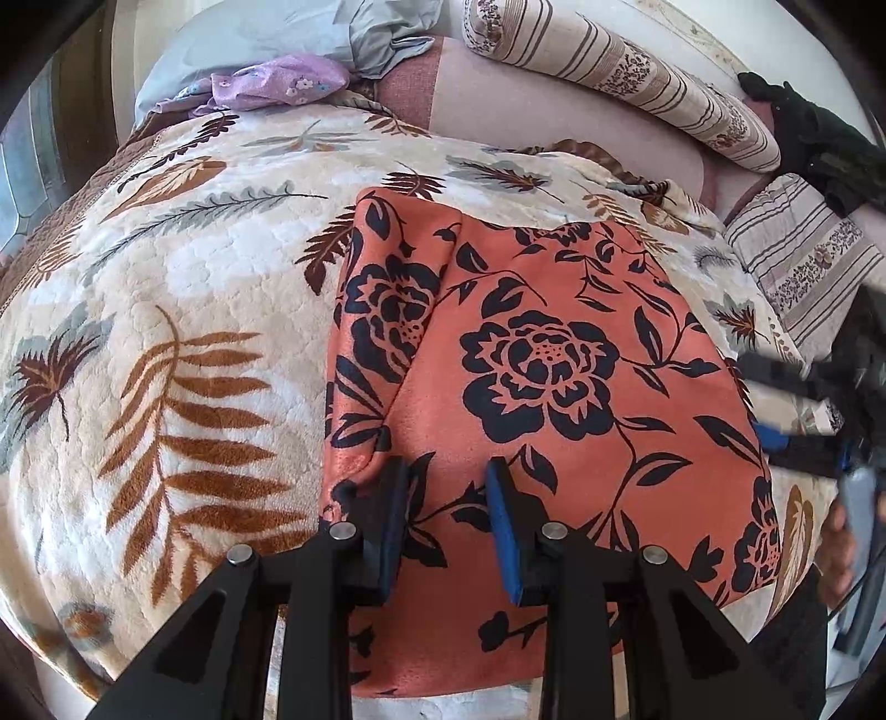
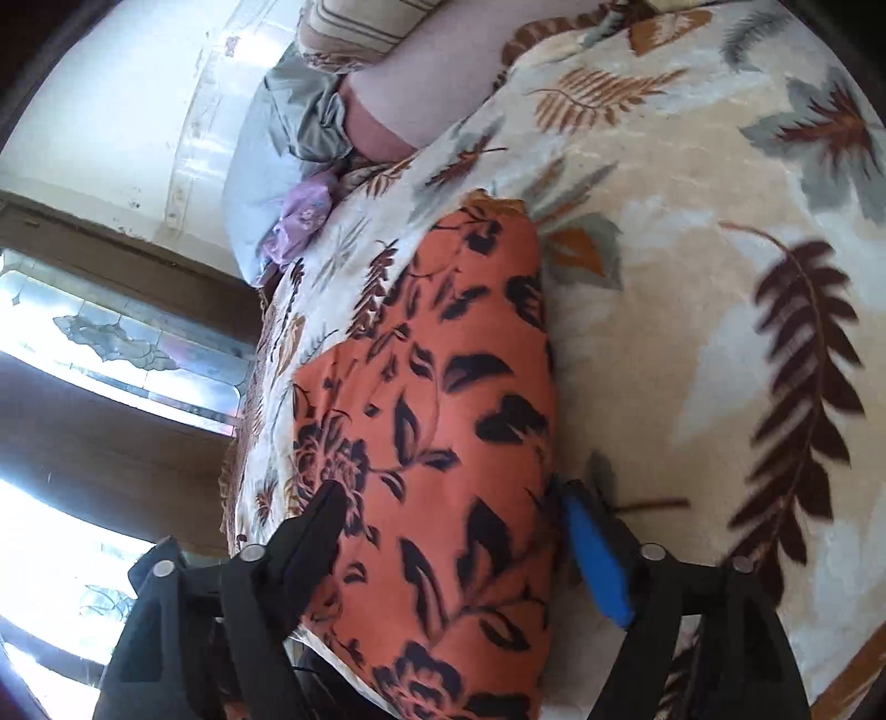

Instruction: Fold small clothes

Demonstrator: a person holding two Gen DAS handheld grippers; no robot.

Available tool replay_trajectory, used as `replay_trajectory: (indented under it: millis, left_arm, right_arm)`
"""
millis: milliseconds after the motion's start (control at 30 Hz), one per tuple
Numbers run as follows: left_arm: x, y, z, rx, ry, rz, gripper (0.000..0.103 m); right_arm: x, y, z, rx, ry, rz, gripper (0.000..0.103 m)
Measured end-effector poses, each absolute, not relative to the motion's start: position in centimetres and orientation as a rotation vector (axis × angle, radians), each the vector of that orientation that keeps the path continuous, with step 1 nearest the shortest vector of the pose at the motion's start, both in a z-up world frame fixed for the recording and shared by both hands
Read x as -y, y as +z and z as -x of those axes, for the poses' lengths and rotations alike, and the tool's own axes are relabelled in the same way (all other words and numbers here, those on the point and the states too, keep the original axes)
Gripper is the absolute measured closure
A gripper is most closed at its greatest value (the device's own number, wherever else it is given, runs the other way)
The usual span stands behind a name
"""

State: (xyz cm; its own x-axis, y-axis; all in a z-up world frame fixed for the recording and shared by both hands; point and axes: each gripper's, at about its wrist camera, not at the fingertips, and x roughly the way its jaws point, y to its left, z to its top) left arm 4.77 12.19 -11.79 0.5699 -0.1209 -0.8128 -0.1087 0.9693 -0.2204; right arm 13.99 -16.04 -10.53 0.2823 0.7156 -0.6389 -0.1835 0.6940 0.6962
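Note:
An orange garment with black flowers (image 1: 542, 354) lies folded flat on a cream leaf-print blanket (image 1: 183, 288). My left gripper (image 1: 447, 476) is open, its jaws over the garment's near left part, holding nothing. In the right wrist view the garment (image 2: 443, 421) runs from the bottom up the middle. My right gripper (image 2: 451, 493) is open wide, one finger (image 2: 326, 509) on the garment's left part and the blue-padded finger (image 2: 595, 559) at its right edge. The right gripper also shows blurred at the right edge of the left wrist view (image 1: 808, 421).
Striped bolster pillows (image 1: 626, 72) and a dark object (image 1: 819, 138) lie at the far right. A purple flowered cloth (image 1: 277, 83) and grey-blue bedding (image 1: 310, 33) sit at the far left. A window and wooden frame (image 2: 122, 332) are left of the bed.

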Motion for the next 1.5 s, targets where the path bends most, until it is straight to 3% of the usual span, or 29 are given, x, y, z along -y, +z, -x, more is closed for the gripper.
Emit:
replay_trajectory:
  millis: [33,100,133,267,300,333,433,567,633,800,867,900,1033,1100,1167,1267,1367,1400,1433,1500]
  left_arm:
    - [-12.1,-11.8,-4.8,-0.967,-0.002,0.254,0.072]
    - [-11.8,-11.7,-4.8,-0.969,0.006,0.24,0.072]
    - [-11.7,-11.7,-4.8,-0.969,0.011,0.234,0.072]
    - [-11.9,-11.7,-4.9,-0.973,0.015,0.246,0.072]
    - [-11.9,-11.7,-4.9,-0.972,0.014,0.246,0.072]
    - [-11.9,-11.8,-4.9,-0.971,0.018,0.242,0.072]
    - [-11.9,-11.7,-4.8,-0.969,0.019,0.236,0.072]
    - [-12.0,-11.8,-4.8,-0.961,0.019,0.233,0.072]
    - [-11.8,-11.9,-4.7,-0.957,0.023,0.238,0.072]
    - [-11.9,-11.8,-4.6,-0.954,0.024,0.237,0.072]
    - [-11.7,-11.8,-4.6,-0.954,0.024,0.235,0.072]
    - [-11.7,-11.8,-4.5,-0.952,0.025,0.232,0.072]
    - [-11.7,-11.8,-4.5,-0.948,0.025,0.231,0.072]
    - [-11.6,-11.8,-4.4,-0.947,0.025,0.231,0.072]
    - [-11.7,-11.8,-4.3,-0.942,0.026,0.233,0.072]
    - [-11.6,-11.8,-4.2,-0.935,0.029,0.232,0.072]
    - [-11.6,-11.8,-4.2,-0.931,0.03,0.229,0.072]
    - [-11.6,-11.8,-4.2,-0.931,0.029,0.23,0.072]
    - [-11.7,-11.8,-4.2,-0.93,0.029,0.231,0.072]
    - [-11.8,-11.9,-4.2,-0.927,0.025,0.234,0.072]
  right_arm:
    - [15.8,-12.1,-13.9,-1.196,0.63,-0.549,0.029]
    - [15.5,-12.6,-13.1,-1.194,0.68,-0.526,0.064]
    - [15.5,-12.0,-12.7,-1.179,0.667,-0.517,0.066]
    - [15.2,-9.9,-11.4,-1.108,0.647,-0.432,0.067]
    - [15.3,-10.6,-11.4,-1.121,0.631,-0.443,0.06]
    - [15.5,-12.0,-11.9,-1.162,0.606,-0.456,0.04]
    - [17.2,-12.4,-11.6,-1.17,0.632,-0.603,0.039]
    - [17.6,-10.1,-8.8,-1.066,0.688,-0.506,0.041]
    - [16.7,-12.9,-8.5,-1.169,0.674,-0.438,0.065]
    - [16.0,-11.8,-7.2,-1.115,0.646,-0.373,0.067]
    - [16.1,-12.1,-7.2,-1.123,0.644,-0.383,0.062]
    - [16.5,-13.2,-7.4,-1.159,0.633,-0.43,0.036]
    - [17.3,-12.9,-7.1,-1.167,0.679,-0.478,0.036]
    - [18.2,-11.5,-7.2,-1.123,0.7,-0.495,0.043]
    - [19.2,-10.3,-8.5,-1.094,0.688,-0.546,0.045]
    - [19.4,-10.3,-11.6,-1.121,0.661,-0.607,0.036]
    - [18.4,-12.2,-14.3,-1.19,0.651,-0.651,0.034]
    - [17.5,-12.5,-14.7,-1.191,0.667,-0.634,0.043]
    - [16.4,-12.2,-14.6,-1.179,0.691,-0.571,0.07]
    - [14.9,-10.9,-13.6,-1.131,0.66,-0.433,0.071]
